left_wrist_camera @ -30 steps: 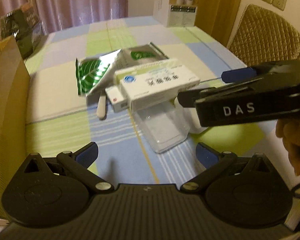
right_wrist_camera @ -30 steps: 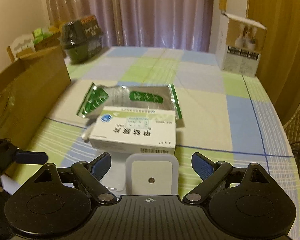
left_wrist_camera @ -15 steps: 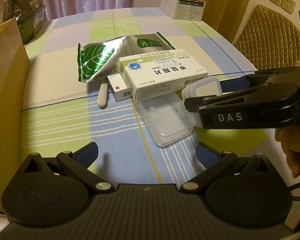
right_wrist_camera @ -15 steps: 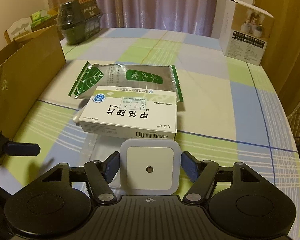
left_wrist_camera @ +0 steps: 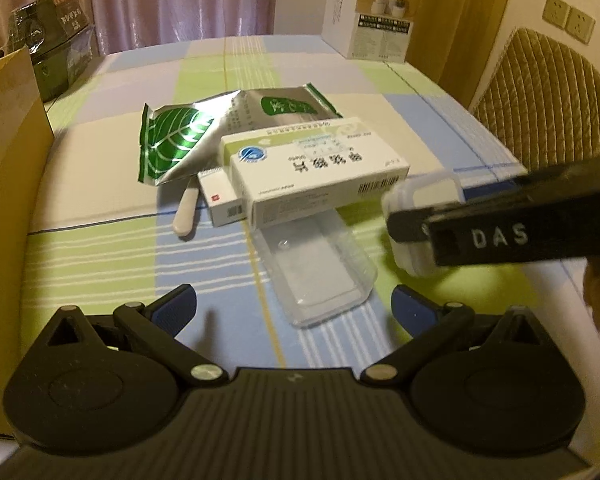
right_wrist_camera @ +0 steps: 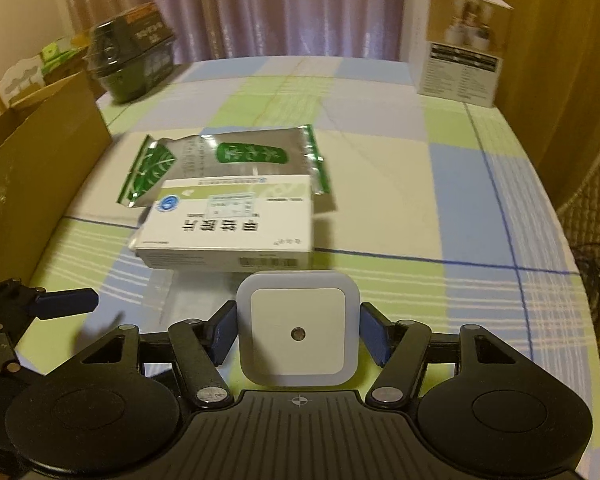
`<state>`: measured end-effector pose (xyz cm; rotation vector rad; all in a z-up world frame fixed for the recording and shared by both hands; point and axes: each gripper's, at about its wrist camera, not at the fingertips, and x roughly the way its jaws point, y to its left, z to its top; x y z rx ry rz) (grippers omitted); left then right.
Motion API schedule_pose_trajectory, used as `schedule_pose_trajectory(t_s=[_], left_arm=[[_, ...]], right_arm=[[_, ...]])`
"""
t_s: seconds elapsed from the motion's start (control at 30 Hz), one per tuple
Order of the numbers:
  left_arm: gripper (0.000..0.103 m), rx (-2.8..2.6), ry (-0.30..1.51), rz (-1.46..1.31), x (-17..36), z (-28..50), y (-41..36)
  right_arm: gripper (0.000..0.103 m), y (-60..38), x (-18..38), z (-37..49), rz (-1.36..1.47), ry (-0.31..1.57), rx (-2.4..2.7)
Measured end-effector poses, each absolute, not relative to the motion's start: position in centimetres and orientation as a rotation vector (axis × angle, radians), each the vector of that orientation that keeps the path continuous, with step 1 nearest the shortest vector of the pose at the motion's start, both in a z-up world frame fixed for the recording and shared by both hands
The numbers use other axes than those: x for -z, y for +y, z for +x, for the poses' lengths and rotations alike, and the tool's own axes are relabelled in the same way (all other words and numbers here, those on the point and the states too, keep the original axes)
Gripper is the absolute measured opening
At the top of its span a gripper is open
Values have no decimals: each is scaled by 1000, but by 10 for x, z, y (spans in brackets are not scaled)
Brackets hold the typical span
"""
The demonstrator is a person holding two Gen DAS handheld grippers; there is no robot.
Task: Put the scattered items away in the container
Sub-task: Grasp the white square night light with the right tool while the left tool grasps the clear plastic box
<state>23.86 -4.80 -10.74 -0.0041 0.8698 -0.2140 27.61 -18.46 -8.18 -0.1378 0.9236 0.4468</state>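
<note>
Between the clamped jaws of the right gripper (right_wrist_camera: 298,334) sits the night light (right_wrist_camera: 298,332), so carry it level to the cardboard box (right_wrist_camera: 40,168), left gripper (left_wrist_camera: 294,306) spread empty.

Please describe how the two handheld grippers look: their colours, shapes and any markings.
The left gripper and the right gripper have the same build: a black ribbed body, two round black housings, jointed black linkages with silver pins, and blue pads on the fingers. White letters "DAS" mark the right gripper's side in the left wrist view. No cables or sleeves are clearly visible.
</note>
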Motion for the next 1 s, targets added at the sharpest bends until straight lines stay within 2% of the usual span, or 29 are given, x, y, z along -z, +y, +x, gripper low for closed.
schedule_pose_trajectory(t_s=[0.1,0.2,0.27,0.33,0.7,0.77,1.0], left_arm=[[98,201,857,-5,112,244,-56],[81,200,880,-5,118,250,-63],[63,192,890,16,122,252,-66],[55,186,884,49,122,250,-67],[55,217,941,94,99,198,-49],[68,212,935,91,94,193,-49],[72,209,946,76,100,210,-52]], right_arm=[[66,-190,83,278,-132,932,-424],[66,-194,83,280,-125,935,-412],[66,-195,84,281,-121,940,-409],[66,-196,85,281,-117,948,-412],[67,-188,84,256,-148,967,-476],[67,-184,85,254,-161,966,-479],[66,-181,91,253,-194,969,-487]])
